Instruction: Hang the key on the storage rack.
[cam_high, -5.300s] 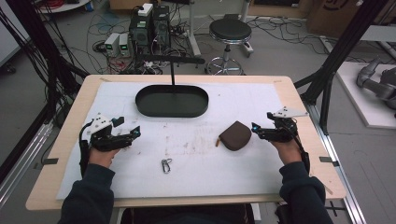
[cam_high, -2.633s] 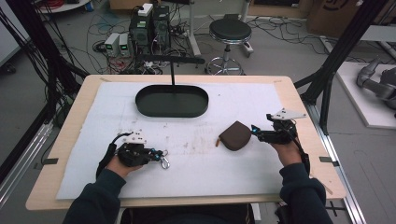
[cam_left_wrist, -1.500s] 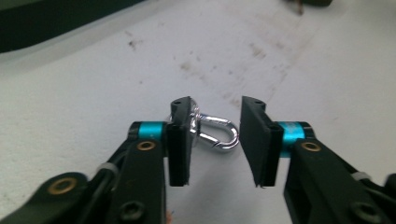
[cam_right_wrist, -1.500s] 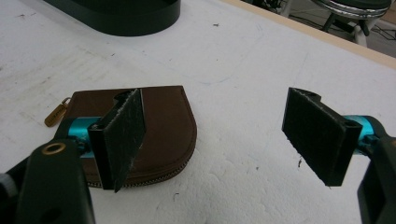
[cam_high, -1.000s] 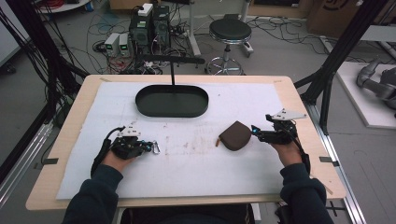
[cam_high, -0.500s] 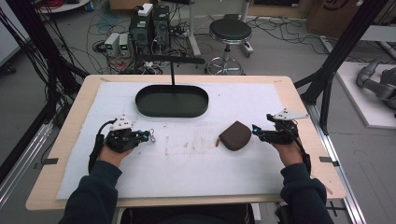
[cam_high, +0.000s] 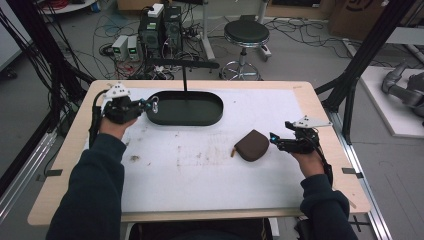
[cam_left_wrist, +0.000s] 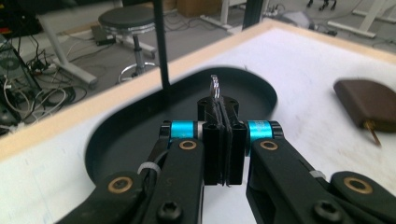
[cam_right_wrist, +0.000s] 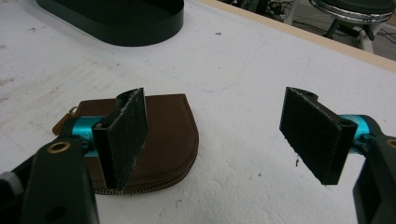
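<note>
We see the left tongs (cam_high: 148, 104) held above the counter (cam_high: 300, 90) at its far left, just at the left end of the black oval tray (cam_high: 210, 114). Its jaws are pressed together on a small metal clip (cam_high: 155, 104); in the left gripper view the clip (cam_left_wrist: 215, 87) sticks up from between the closed pads, over the tray's (cam_left_wrist: 116, 140) inside, with the left tongs (cam_left_wrist: 218, 105) pointing across it. We can't tell the clip's exact shape, it's small and partly hidden by the pads. A thin black post (cam_high: 184, 80) rises behind the tray at the far edge. The right tongs (cam_high: 273, 140) sit low at the right side of the counter, jaws spread wide, nothing between them. A brown zip pouch (cam_high: 252, 145) lies flat on the white sheet (cam_high: 200, 175), just left of the right tongs' tips, near them but not touching as far as we can see. In the right gripper view the right tongs (cam_right_wrist: 212, 121) show the pouch (cam_right_wrist: 163, 135) behind the left-hand pad, with bare white sheet between the two pads, and its zip pull (cam_right_wrist: 65, 119) points away to the left. The pouch is well apart from the tray. The person's dark sleeves (cam_high: 95, 190) come in from the near edge.
</note>
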